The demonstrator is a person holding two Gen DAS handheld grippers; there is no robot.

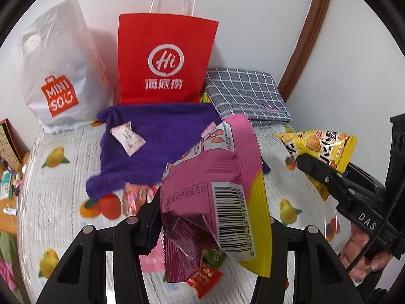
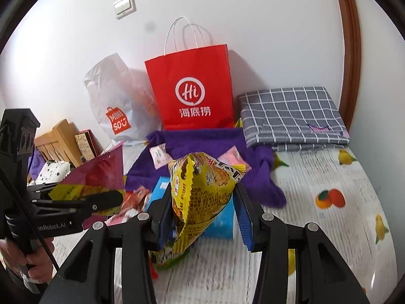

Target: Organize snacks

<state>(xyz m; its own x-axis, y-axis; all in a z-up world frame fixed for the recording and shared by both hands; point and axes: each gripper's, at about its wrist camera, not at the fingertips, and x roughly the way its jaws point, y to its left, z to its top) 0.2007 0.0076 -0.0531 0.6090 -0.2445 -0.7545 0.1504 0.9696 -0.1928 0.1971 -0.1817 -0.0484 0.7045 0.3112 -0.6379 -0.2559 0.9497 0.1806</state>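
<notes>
Left gripper [image 1: 212, 217] clamps a crinkly pink-and-yellow snack packet [image 1: 215, 177], lower centre of frame, lifted clear of the fruit-print tablecloth [image 1: 63, 190]. Right gripper [image 2: 202, 210] pinches a yellow foil snack bag [image 2: 200, 190] mid-frame. Probably bound for the stiff red paper bag [image 2: 195, 93] standing open against the wall, behind the purple towel [image 1: 157, 136].

Along the far wall the white bag [image 2: 119, 106], red bag [image 2: 192, 86] and folded checked cloth [image 2: 291, 116] stand side by side, closing that edge. The purple towel [image 2: 202, 147] and loose snacks [image 2: 136, 200] clutter the middle. The bed [image 2: 329, 177] is bare on the right.
</notes>
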